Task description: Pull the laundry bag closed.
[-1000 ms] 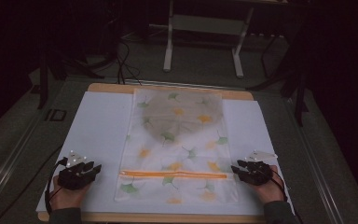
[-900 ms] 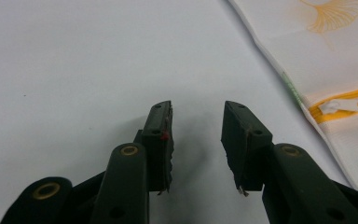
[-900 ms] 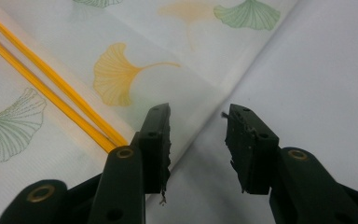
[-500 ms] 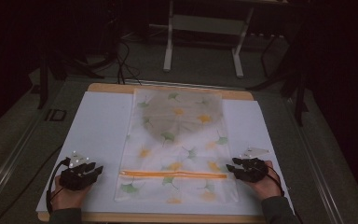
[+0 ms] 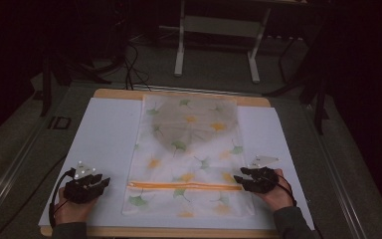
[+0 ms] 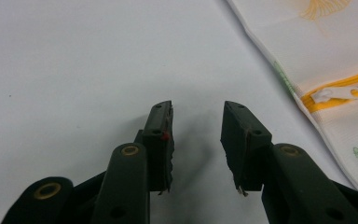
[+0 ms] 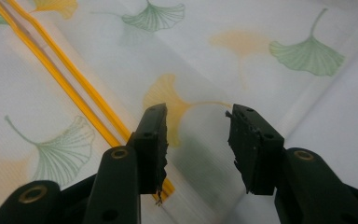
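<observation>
A translucent white bag (image 5: 189, 144) printed with green and orange ginkgo leaves lies flat in the middle of the table. An orange zipper (image 5: 184, 185) crosses it near the front. My left gripper (image 5: 104, 182) rests on the white sheet to the bag's left, open with nothing between its jaws (image 6: 196, 109). The white zipper pull (image 6: 338, 93) sits at the zipper's left end, a short way off from it. My right gripper (image 5: 238, 180) hovers at the zipper's right end (image 7: 65, 74). Its jaws (image 7: 196, 114) have just been opening and stand over the fabric with nothing between them.
A white sheet (image 5: 104, 134) covers the wooden tabletop (image 5: 129, 93), whose front edge runs just in front of the hands. Beyond the table a metal stand (image 5: 219, 30) and cables (image 5: 134, 59) sit on the dark floor.
The right gripper has moved left, from the bare sheet to the bag's right edge at the zipper's end. The left gripper and the bag have stayed in place.
</observation>
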The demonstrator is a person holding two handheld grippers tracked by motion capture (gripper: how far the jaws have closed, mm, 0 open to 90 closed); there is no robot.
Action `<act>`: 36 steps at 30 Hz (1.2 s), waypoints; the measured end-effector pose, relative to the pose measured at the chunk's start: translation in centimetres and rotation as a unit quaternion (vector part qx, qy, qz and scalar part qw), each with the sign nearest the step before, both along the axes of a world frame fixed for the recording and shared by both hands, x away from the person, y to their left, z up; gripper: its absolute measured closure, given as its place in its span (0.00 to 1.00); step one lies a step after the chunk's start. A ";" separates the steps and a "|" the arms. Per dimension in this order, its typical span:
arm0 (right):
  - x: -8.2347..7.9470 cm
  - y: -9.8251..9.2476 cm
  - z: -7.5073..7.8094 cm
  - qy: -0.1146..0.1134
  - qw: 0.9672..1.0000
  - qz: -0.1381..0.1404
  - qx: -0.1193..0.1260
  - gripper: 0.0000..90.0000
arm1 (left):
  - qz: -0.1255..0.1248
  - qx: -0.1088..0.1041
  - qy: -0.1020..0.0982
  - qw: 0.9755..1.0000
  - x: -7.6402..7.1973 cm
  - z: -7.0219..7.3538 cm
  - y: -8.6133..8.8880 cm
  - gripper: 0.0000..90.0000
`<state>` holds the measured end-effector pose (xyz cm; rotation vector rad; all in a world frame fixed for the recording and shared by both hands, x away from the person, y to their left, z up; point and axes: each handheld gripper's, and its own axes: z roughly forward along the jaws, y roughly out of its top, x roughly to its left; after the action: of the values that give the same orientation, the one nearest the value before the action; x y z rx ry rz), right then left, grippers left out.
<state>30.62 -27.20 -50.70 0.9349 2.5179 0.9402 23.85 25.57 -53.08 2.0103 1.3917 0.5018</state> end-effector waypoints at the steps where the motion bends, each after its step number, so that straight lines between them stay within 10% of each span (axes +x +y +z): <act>1: 0.0 0.2 0.0 0.001 1.000 0.001 0.000 0.63 | 0.000 0.000 -0.001 1.000 0.0 0.0 0.0 0.71; 36: 0.5 6.2 0.3 0.010 0.997 0.080 0.001 0.61 | -0.011 0.002 0.006 1.000 0.1 0.0 -0.3 0.68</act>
<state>31.12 -20.96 -50.41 0.7560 2.6416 0.9847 23.93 25.30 -53.08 2.0320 1.3765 0.4835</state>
